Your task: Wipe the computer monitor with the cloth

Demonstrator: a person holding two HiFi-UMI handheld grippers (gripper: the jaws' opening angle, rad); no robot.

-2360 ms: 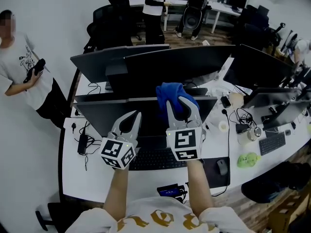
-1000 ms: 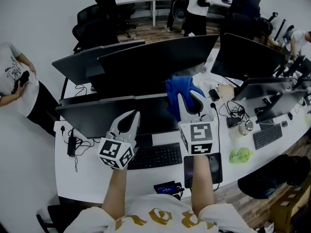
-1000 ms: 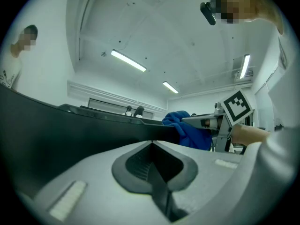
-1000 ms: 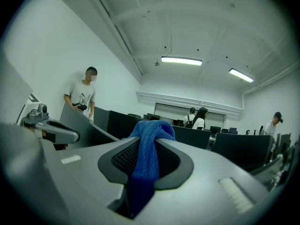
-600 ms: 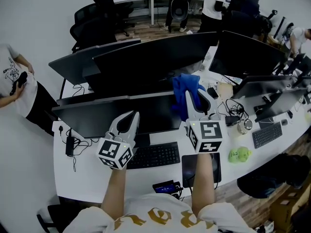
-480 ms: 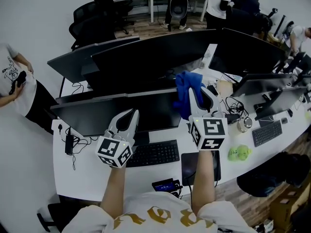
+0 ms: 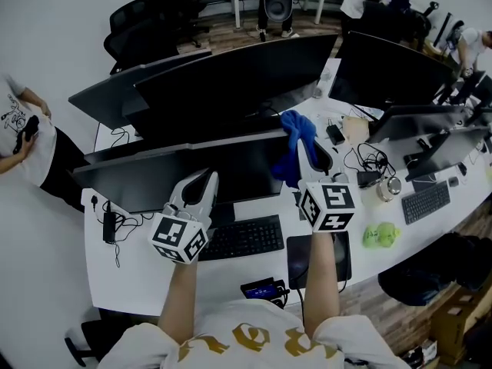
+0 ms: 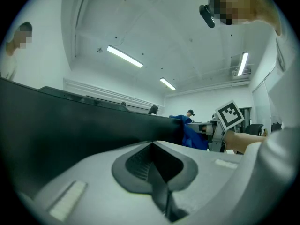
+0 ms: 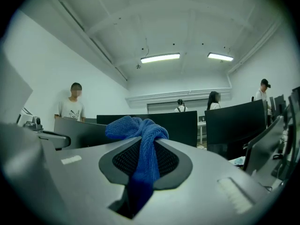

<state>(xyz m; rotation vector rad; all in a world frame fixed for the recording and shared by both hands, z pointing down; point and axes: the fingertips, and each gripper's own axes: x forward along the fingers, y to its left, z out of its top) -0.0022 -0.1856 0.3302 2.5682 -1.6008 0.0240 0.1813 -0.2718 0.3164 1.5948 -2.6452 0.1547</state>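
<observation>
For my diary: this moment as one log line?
right gripper: shut on cloth | cloth: by right edge of monitor | left gripper: shut, empty

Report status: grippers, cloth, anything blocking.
Right gripper shut on blue cloth, at right edge of monitor. Left gripper shut, empty, in front of it. Nothing blocking.

A long white desk [image 7: 123, 271] curves across the lower head view, with black office chairs [image 7: 131, 29] on a wooden floor [image 7: 231, 23] at upper left. In the right gripper view, two strip lights [image 9: 160, 57] glow on a white ceiling [image 9: 187, 18] above white walls [image 9: 56, 64].
</observation>
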